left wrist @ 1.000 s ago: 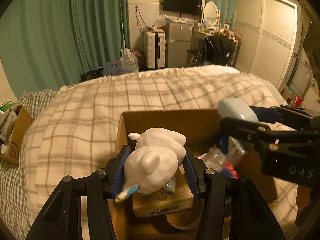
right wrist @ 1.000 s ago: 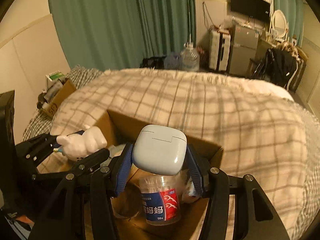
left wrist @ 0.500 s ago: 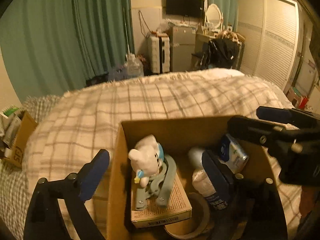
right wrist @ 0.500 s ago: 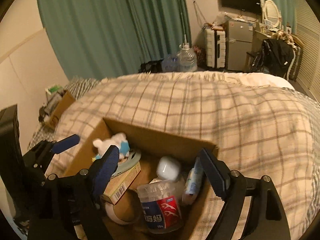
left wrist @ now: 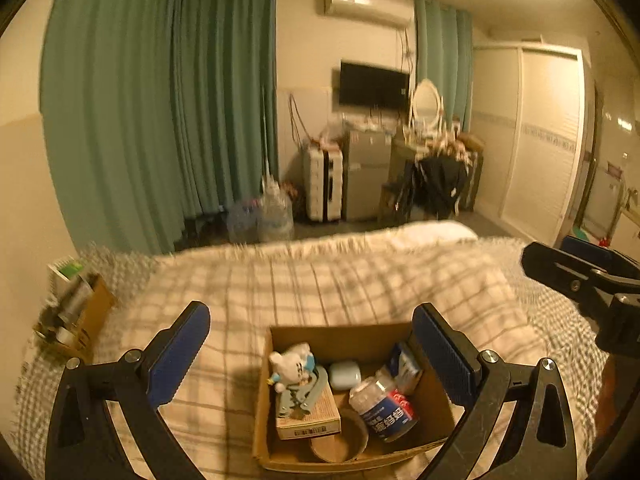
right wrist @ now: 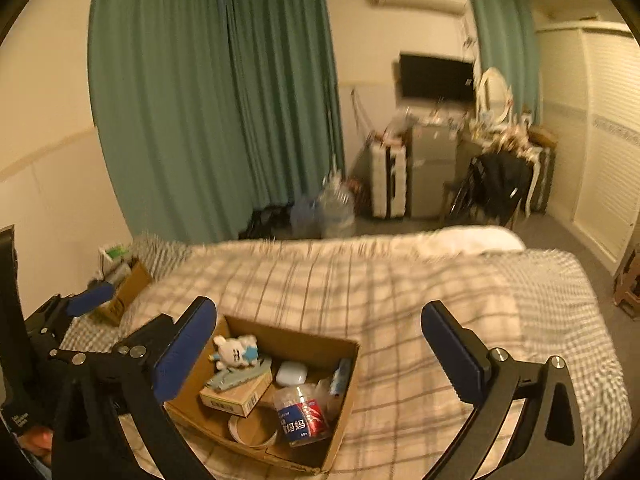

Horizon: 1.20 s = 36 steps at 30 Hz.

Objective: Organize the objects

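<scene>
An open cardboard box [left wrist: 340, 330] sits on the plaid bed; it also shows in the right wrist view [right wrist: 344, 392]. Inside lie a white toy figure [left wrist: 292, 364] [right wrist: 236, 352], a white earbud case [left wrist: 344, 374] [right wrist: 291, 373], a clear jar with a blue and red label [left wrist: 384, 404] [right wrist: 302, 414], a small brown carton [left wrist: 312, 416] [right wrist: 236, 394] and a tape roll [left wrist: 340, 436]. My left gripper [left wrist: 312, 344] is open and empty, held above and behind the box. My right gripper [right wrist: 320, 340] is open and empty, also raised above the box.
The plaid blanket [left wrist: 360, 280] covers the bed around the box. A second cardboard box of items [left wrist: 76, 316] sits at the bed's left edge. Green curtains, water jugs [left wrist: 272, 216], a suitcase and a dresser stand at the far wall.
Both grippers opened, dropping the white toy and the earbud case into the box, then pulled up and back away from it.
</scene>
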Motion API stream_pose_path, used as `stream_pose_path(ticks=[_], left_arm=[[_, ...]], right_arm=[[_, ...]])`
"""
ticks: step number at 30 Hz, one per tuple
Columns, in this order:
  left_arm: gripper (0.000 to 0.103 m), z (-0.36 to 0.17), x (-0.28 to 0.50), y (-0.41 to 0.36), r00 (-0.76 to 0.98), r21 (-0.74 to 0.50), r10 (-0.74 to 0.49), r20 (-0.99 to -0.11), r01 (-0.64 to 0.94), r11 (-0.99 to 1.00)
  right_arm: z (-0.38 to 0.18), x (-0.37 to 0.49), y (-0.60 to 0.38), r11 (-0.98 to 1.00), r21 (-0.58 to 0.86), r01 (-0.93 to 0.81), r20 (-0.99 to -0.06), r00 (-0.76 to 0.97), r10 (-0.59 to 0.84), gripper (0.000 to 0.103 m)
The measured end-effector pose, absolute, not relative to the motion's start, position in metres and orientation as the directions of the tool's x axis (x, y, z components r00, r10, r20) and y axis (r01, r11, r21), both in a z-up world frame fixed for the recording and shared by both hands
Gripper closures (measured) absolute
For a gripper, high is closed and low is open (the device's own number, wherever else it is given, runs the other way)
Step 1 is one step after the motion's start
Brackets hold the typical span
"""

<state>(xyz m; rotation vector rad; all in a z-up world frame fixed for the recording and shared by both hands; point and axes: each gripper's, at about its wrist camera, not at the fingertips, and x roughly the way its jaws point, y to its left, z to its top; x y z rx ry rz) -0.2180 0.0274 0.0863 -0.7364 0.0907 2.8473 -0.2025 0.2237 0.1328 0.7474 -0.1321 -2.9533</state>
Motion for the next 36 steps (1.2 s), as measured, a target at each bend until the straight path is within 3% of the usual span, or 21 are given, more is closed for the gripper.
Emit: stream_pose_path(ticks=[9,15,22,29,36], left_arm=[[0.000,0.139,-0.133,0.023,-0.922,0.036,0.185,-0.341,-0.209,-0.977],[0.000,0.143,-0.087,0.010,-0.938,-0.004,0.176,-0.300,-0.183,-0.983],[0.000,0.101,-0.053,-0.001,-0.959,-0.012,0.134,-0.248,-0.135,-0.991],[0.000,0.041,-0.051,-0.008,-0.957,0.002,0.061,-0.282,-0.064,-0.998],[0.000,0.013,-0.046,-0.008,-0.948,0.010,0.041,-0.314,-0.046,-0.999]], right_arm=[[0.182,-0.114,0.230,-0.999,0.032,-0.008,-0.350,-0.937,-0.003,0.000],[0.183,-0.052,0.240,-0.993,0.068,-0.097,-0.284,-0.956,0.074,0.000],[0.144,-0.014,0.223,-0.994,0.072,-0.082,-0.263,-0.963,0.061,0.000],[0.073,-0.024,0.207,-0.996,0.016,-0.092,-0.263,-0.961,0.085,0.000],[0.039,-0.036,0.202,-0.995,-0.009,-0.094,-0.289,-0.953,0.093,0.000]])
